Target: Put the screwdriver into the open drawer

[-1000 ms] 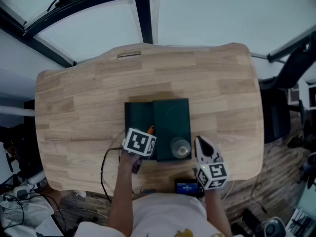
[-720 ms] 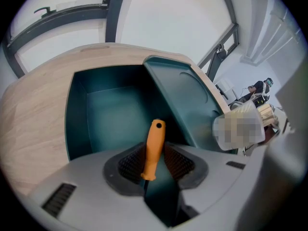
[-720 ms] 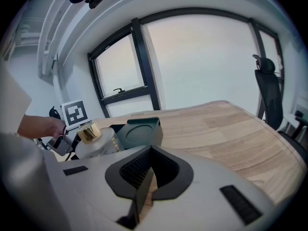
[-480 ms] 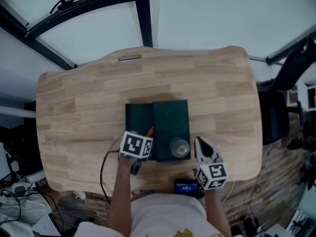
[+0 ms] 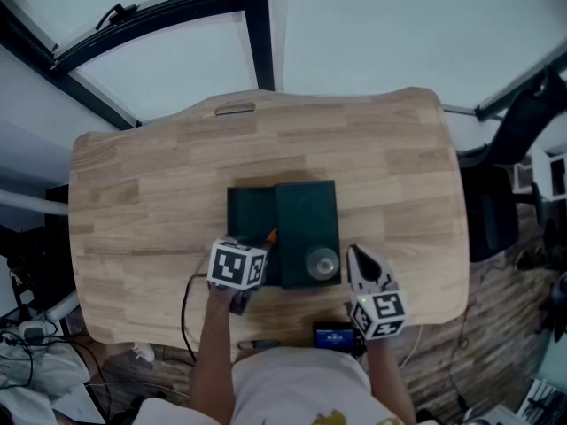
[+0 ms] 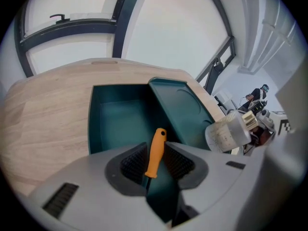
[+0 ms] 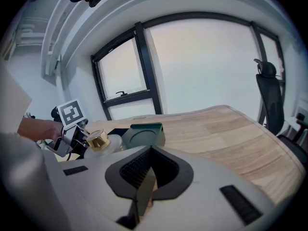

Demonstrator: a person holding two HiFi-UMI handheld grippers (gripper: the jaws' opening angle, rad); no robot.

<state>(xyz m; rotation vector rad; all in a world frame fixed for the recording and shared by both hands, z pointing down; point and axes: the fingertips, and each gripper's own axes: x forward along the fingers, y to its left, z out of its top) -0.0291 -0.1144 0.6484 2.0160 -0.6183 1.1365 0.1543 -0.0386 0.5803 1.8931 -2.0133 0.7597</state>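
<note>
Step in hand: carrying the tool to the drop point. The left gripper (image 6: 156, 165) is clamped on the orange handle of the screwdriver (image 6: 157, 146), which hangs at the near edge of the open drawer (image 6: 115, 124) and is not yet inside. The right gripper (image 7: 150, 170) has its jaws together on nothing and sits idle beside the cabinet (image 5: 308, 215). Judged next move: advance over the drawer floor, lower, then part the jaws.
</note>
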